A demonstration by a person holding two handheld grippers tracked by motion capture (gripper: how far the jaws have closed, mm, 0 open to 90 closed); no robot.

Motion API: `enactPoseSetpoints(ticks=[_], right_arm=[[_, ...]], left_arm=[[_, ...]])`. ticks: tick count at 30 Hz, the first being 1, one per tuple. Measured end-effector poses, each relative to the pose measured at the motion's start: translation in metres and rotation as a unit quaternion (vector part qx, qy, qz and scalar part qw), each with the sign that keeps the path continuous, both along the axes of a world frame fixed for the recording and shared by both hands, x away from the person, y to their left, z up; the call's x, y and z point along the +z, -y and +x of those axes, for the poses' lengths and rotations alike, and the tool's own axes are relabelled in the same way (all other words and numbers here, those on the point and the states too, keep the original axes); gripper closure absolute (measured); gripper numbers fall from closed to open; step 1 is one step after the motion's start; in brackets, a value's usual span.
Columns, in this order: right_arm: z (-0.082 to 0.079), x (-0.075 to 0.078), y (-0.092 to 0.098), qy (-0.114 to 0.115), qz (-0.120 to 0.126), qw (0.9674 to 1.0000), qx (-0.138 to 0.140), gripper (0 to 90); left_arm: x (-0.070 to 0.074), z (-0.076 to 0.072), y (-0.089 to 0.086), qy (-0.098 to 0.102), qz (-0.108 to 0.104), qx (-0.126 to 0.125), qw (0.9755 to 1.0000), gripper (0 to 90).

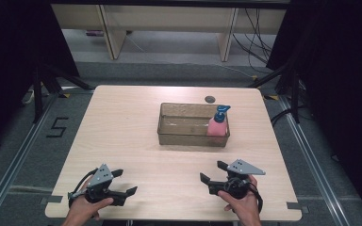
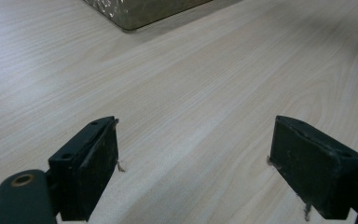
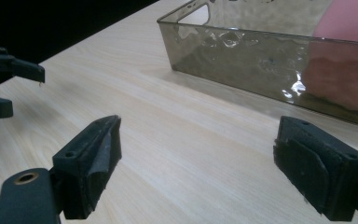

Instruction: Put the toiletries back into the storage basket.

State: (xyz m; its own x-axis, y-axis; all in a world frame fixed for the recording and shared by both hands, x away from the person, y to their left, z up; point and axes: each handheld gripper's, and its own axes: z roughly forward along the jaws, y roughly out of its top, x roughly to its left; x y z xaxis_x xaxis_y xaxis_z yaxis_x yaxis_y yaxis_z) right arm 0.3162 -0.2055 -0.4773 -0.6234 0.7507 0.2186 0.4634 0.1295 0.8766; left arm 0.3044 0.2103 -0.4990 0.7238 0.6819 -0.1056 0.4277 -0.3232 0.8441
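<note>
A clear smoky plastic bin (image 1: 169,137) sits on the wooden table (image 1: 122,127), right of centre. A pink pump bottle with a blue top (image 1: 218,123) stands upright in the bin's right end; its pink body (image 3: 349,32) shows through the bin wall (image 3: 242,65) in the right gripper view. My left gripper (image 1: 125,181) rests near the table's front left edge, open, with bare wood between its jaws (image 2: 193,154). My right gripper (image 1: 212,172) is at the front right, open and empty (image 3: 196,158), short of the bin. A corner of the bin (image 2: 135,11) shows in the left gripper view.
A small dark round hole (image 1: 210,99) marks the table behind the bin. Black tripod legs stand on the floor at both sides, and cables (image 1: 257,33) trail at the back right. The left gripper's jaws (image 3: 9,77) appear far left in the right gripper view.
</note>
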Motion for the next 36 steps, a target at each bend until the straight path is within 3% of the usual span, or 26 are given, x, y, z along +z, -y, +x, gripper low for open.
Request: enactPoseSetpoints(ticks=[2, 3, 5, 6, 8, 9, 10, 11, 12, 13, 14, 18, 21, 24, 27, 28, 30, 32, 36], right_arm=[[-0.003, 0.001, 0.001, 0.002, -0.011, 0.9999, -0.003, 15.6], [-0.005, 0.001, 0.001, -0.005, -0.005, 1.0000, -0.004, 15.6], [-0.006, 0.000, 0.003, 0.007, -0.011, 0.9999, 0.000, 15.6], [-0.006, 0.000, 0.003, 0.002, -0.007, 1.0000, 0.005, 15.6], [-0.010, -0.002, 0.003, -0.003, -0.001, 1.0000, -0.009, 15.6], [-0.010, -0.002, 0.005, -0.001, -0.002, 1.0000, 0.001, 15.6], [-0.011, -0.003, 0.006, 0.005, -0.011, 0.9999, -0.004, 15.6], [-0.013, -0.003, 0.004, -0.005, -0.005, 0.9999, -0.009, 15.6], [-0.014, -0.003, 0.007, 0.002, -0.018, 0.9998, -0.005, 15.6], [-0.014, -0.005, 0.007, 0.007, -0.016, 0.9998, -0.006, 15.5], [-0.016, -0.004, 0.006, -0.005, -0.009, 0.9999, -0.003, 15.5], [-0.018, -0.005, 0.008, 0.006, -0.028, 0.9996, -0.006, 15.5], [-0.023, -0.006, 0.008, -0.016, -0.025, 0.9995, -0.008, 15.5], [-0.023, -0.008, 0.010, -0.002, -0.032, 0.9995, -0.004, 15.5], [-0.027, -0.009, 0.010, -0.010, -0.036, 0.9993, -0.005, 15.5], [-0.028, -0.009, 0.010, -0.011, -0.032, 0.9994, -0.004, 15.5], [-0.032, -0.008, 0.011, -0.020, -0.038, 0.9991, -0.006, 15.4], [-0.032, -0.010, 0.011, -0.008, -0.042, 0.9991, -0.003, 15.4], [-0.036, -0.010, 0.009, -0.015, -0.039, 0.9991, -0.001, 15.5]], left_arm=[[0.000, 0.000, 0.000, -0.001, 0.000, -0.001, 1.0000, 14.7], [0.000, 0.000, 0.000, -0.001, 0.000, -0.002, 1.0000, 14.7], [0.000, 0.000, 0.001, -0.002, -0.001, -0.001, 1.0000, 14.7], [-0.001, 0.000, 0.001, -0.003, -0.002, 0.000, 1.0000, 14.7], [-0.001, 0.000, 0.002, -0.003, -0.005, 0.000, 1.0000, 14.7], [-0.002, 0.000, 0.002, -0.004, -0.007, 0.001, 1.0000, 14.7], [-0.001, 0.000, 0.002, -0.005, -0.006, 0.001, 1.0000, 14.7], [-0.001, 0.000, 0.001, -0.004, -0.001, 0.000, 1.0000, 14.7], [-0.001, 0.000, 0.001, -0.005, 0.002, -0.005, 1.0000, 14.7], [-0.001, 0.000, 0.001, -0.005, 0.004, -0.006, 1.0000, 14.7], [-0.001, 0.000, 0.001, -0.005, 0.005, -0.006, 1.0000, 14.7], [-0.002, 0.000, 0.001, -0.006, 0.008, -0.006, 0.9999, 14.7], [-0.002, 0.000, 0.001, -0.008, 0.007, -0.005, 0.9999, 14.7], [-0.002, 0.000, 0.002, -0.009, 0.009, -0.002, 0.9999, 14.7], [-0.003, 0.000, 0.002, -0.009, 0.008, -0.006, 0.9999, 14.7], [-0.003, 0.000, 0.003, -0.009, -0.001, -0.003, 1.0000, 14.7], [-0.003, 0.000, 0.003, -0.009, 0.000, -0.005, 0.9999, 14.7], [-0.003, 0.000, 0.003, -0.008, 0.002, -0.007, 0.9999, 14.7], [-0.003, 0.001, 0.002, -0.009, 0.012, -0.011, 0.9998, 14.7]])
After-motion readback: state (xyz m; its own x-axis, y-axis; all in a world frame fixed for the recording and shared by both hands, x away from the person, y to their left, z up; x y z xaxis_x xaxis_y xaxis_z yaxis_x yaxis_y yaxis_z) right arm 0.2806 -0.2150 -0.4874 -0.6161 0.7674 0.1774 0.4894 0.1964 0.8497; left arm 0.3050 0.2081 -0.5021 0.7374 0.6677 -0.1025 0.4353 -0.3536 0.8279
